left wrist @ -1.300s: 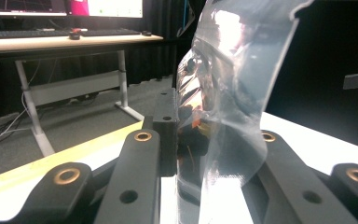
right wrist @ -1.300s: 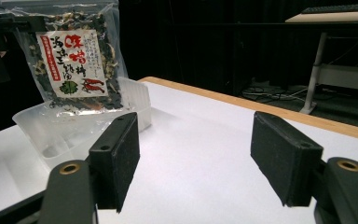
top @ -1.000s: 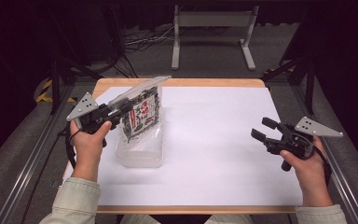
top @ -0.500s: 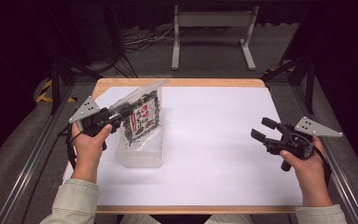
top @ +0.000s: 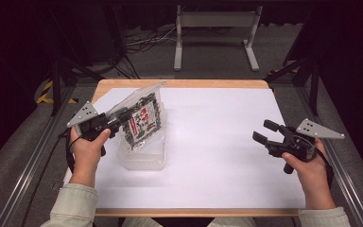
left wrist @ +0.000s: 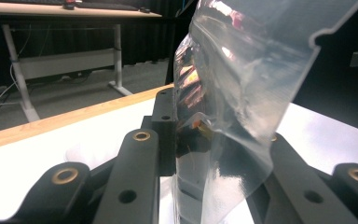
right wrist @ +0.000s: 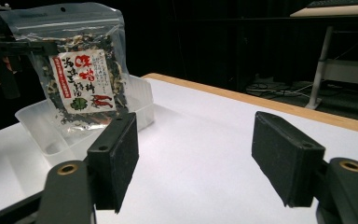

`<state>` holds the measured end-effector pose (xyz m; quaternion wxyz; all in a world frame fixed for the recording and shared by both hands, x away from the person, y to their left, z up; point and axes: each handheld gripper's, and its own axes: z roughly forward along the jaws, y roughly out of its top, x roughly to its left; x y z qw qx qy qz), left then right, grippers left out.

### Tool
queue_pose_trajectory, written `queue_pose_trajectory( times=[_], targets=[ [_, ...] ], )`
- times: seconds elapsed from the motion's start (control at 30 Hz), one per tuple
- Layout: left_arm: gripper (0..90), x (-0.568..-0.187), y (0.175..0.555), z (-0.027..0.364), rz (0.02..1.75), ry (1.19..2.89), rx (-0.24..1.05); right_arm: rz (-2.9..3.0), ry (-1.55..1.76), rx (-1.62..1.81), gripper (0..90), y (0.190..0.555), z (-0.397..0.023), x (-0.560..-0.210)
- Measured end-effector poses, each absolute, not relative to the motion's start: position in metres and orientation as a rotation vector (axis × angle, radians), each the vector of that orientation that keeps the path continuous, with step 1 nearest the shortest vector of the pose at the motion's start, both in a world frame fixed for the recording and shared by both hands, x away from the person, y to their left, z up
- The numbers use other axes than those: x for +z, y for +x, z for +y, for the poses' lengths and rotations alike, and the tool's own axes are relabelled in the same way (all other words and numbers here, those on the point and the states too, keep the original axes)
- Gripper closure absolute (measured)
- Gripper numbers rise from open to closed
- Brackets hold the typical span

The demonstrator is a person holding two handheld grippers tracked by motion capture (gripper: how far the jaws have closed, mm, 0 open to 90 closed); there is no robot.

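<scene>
The pouch (top: 141,119), a clear bag of dark dried bits with a red and white label, hangs over the tub (top: 143,150) at about 9 o'clock on the counter (top: 217,165). Its lower edge dips toward the tub's open top; whether it touches the tub cannot be told. In the right gripper view the pouch (right wrist: 77,74) stands nearly upright with its label facing the camera, and the tub (right wrist: 46,128) sits just behind and below it.

The left claw (top: 116,119) pinches the pouch by its clear upper edge, jaws pressed together on the film. In the left gripper view the film (left wrist: 242,93) rises between the two black jaws and blocks most of what lies past them. The left hand (top: 87,149) grips the tool from the 8 o'clock side, its grey plate on top.

The tub is clear plastic, open-topped, and rests on the white sheet that covers the counter. A strip of wood shows along the far edge.

The right claw (top: 264,132) hovers at about 3 o'clock, well apart from the pouch, jaws spread with nothing between them. The right hand (top: 312,165) holds it low over the sheet.

Beyond the counter at 12 o'clock stands a grey metal frame (top: 215,33) on the floor, with cables beside it. Dark rails run along both sides.
</scene>
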<state>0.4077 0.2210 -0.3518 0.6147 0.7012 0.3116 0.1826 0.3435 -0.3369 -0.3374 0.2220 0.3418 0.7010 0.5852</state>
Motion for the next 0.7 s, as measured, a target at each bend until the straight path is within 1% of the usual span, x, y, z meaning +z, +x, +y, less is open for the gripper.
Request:
queue_pose_trajectory(
  times=[0.3,0.63,0.67,0.7],
  targets=[
    [73.2,-0.3561,0.4049,0.2240,0.711,1.603,0.416,1.936,0.947,1.617,32.5,0.3433,-0.3375,-0.3382],
    [72.6,-0.3486,0.4077,0.2191,0.728,1.610,0.433,1.944,0.955,1.611,32.4,0.3451,-0.3368,-0.3406],
    [71.6,-0.3481,0.4072,0.2190,0.733,1.613,0.437,1.944,0.957,1.610,32.4,0.3451,-0.3372,-0.3407],
    [65.8,-0.3479,0.4071,0.2184,0.752,1.610,0.452,1.943,0.955,1.609,32.4,0.3453,-0.3375,-0.3409]
  ],
)
